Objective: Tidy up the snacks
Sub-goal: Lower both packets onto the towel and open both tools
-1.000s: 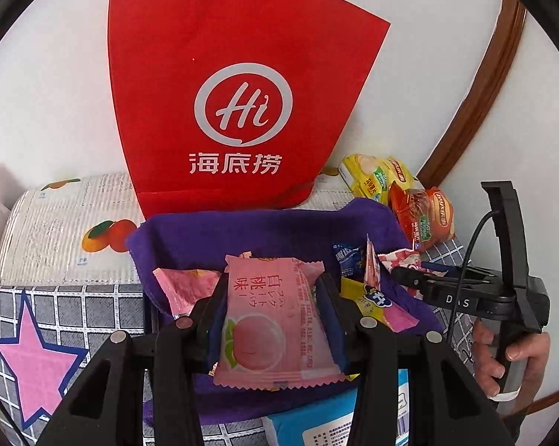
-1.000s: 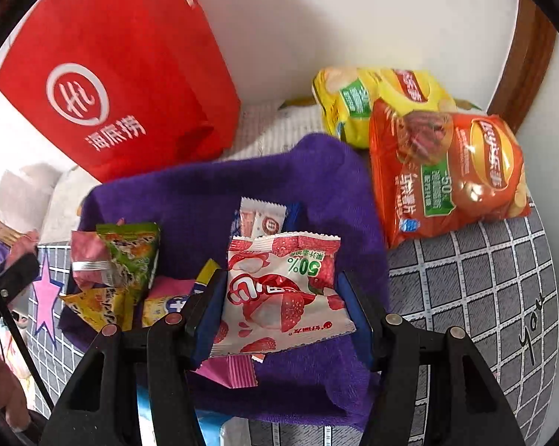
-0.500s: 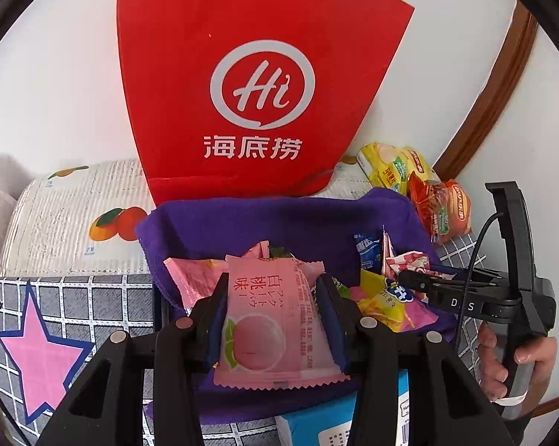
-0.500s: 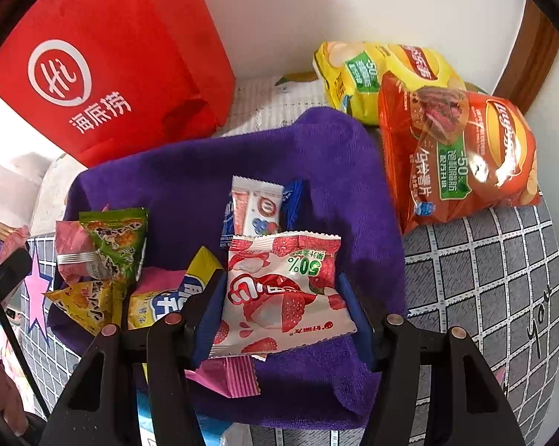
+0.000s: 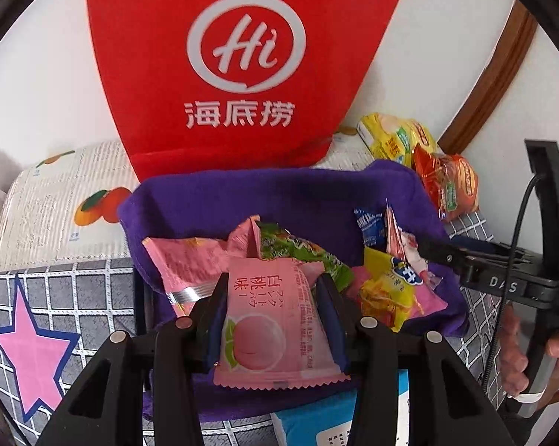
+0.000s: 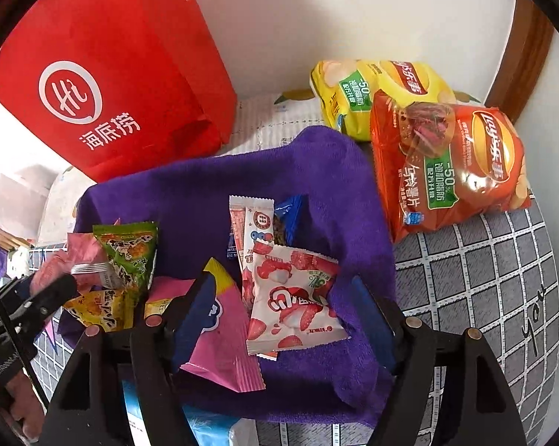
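The right gripper (image 6: 279,308) is opening its jaws, and the strawberry snack packet (image 6: 294,304) now lies loose between them in the purple cloth-lined basket (image 6: 316,171). The left gripper (image 5: 272,316) pinches the pink peach snack packet (image 5: 272,327) above the basket, so this one probably goes in next.

light: bright, even daylight | shadows: soft, faint | glare: sheen on the orange chip bag (image 6: 454,163) (foil) | focus: sharp centre, person's hand (image 5: 517,349) blurred | edges: fisheye bending, black corners

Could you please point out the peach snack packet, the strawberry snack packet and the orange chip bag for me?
peach snack packet (image 5: 268,319), left wrist view, middle of its front.
strawberry snack packet (image 6: 294,301), right wrist view, its printed centre.
orange chip bag (image 6: 454,163), right wrist view, middle of its front.
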A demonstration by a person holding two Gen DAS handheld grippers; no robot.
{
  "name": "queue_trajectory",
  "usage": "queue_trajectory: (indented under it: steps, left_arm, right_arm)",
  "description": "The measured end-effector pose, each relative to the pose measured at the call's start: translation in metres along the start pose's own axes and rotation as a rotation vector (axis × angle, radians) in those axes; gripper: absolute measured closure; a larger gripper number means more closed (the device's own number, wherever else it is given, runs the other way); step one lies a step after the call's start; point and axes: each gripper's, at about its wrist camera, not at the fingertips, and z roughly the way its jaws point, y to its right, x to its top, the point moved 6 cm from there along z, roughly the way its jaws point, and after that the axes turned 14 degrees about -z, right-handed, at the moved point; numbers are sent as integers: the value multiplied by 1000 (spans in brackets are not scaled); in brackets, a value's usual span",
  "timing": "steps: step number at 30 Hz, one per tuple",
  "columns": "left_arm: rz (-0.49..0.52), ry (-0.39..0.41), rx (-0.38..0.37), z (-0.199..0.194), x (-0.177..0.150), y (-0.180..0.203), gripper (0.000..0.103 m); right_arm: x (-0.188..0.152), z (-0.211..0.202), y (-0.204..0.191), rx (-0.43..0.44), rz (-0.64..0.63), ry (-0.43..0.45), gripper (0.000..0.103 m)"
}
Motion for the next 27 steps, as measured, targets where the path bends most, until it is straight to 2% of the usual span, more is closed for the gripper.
queue_trajectory:
  steps: [4,11,27]
  left_arm:
    - [11,-32,-20,3,-5,4,59]
    - [19,-36,-12,5,-7,6,58]
    - [23,-46,-17,14,-7,11,58]
  right_arm:
    - [2,-12,5,-2,23,35,28]
    - [4,-30,10,3,47,74,28]
    - [3,-40,5,-21,37,92,28]
